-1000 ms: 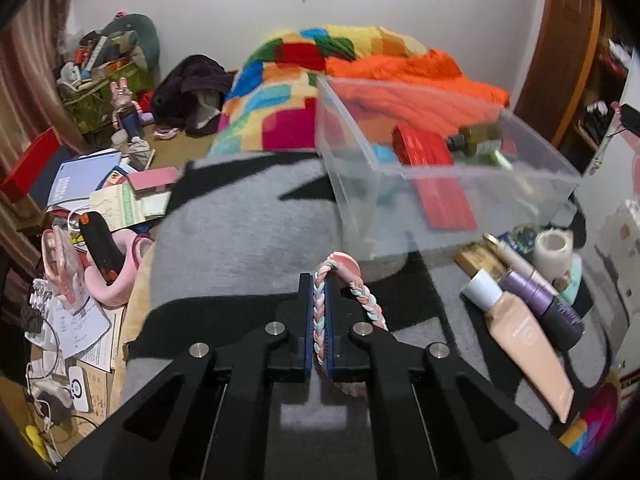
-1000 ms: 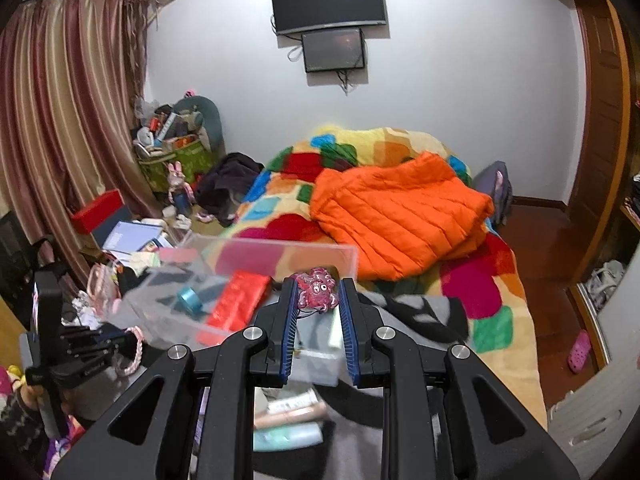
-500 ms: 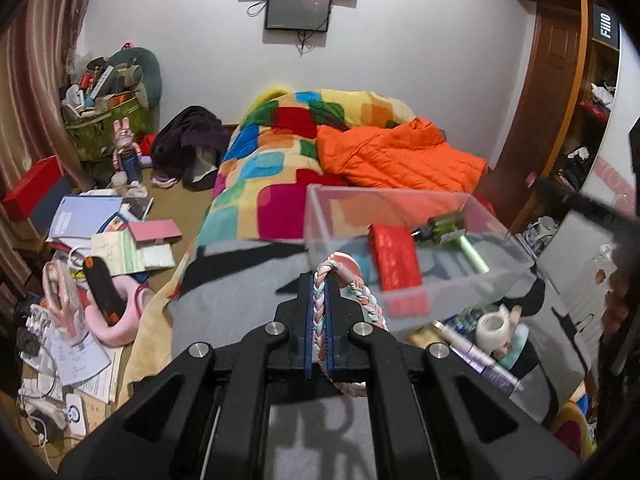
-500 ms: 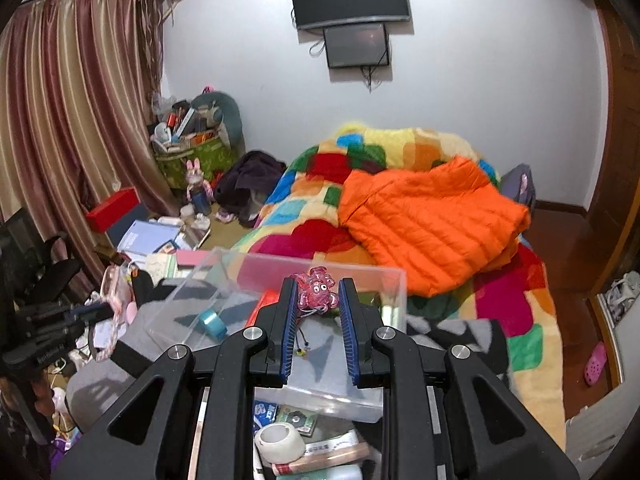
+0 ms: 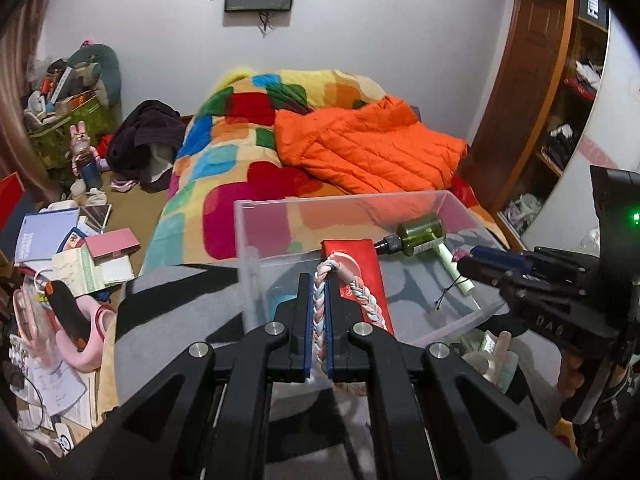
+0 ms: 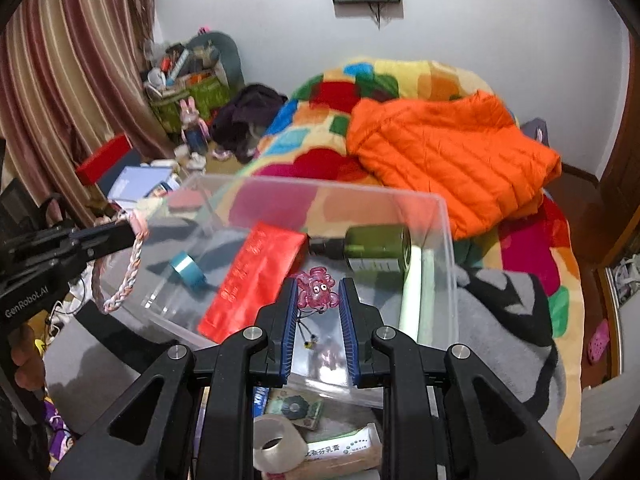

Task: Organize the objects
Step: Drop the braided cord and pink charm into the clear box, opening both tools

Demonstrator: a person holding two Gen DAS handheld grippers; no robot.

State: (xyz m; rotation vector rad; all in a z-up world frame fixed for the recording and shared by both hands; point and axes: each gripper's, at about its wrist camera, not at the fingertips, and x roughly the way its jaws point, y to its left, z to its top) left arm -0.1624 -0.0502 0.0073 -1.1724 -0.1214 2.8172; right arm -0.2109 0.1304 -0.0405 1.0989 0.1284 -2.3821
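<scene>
Left tongs [image 5: 316, 312] are clenched on a pink, white and blue braided cord loop [image 5: 352, 284], holding it over the near left wall of the clear plastic storage box [image 5: 280, 204]; the loop dangles beside that wall in the right wrist view. Right tongs [image 6: 318, 302] grip a translucent pink octopus-shaped charm [image 6: 317, 290] above the box's near right part, its thin cord with small beads hanging down between the jaws. Inside the box lie a flat red packet [image 6: 256, 276], a dark green glass bottle [image 6: 374, 248] on its side, a pale green tube [image 6: 418, 288] and a small roll of teal tape [image 6: 186, 266]. Around the box, on a grey and black blanket [image 6: 500, 320], sit a white tape roll [image 6: 276, 446] and cosmetic tubes; behind lie a patchwork quilt [image 5: 240, 152] and an orange puffer jacket [image 5: 360, 148].
</scene>
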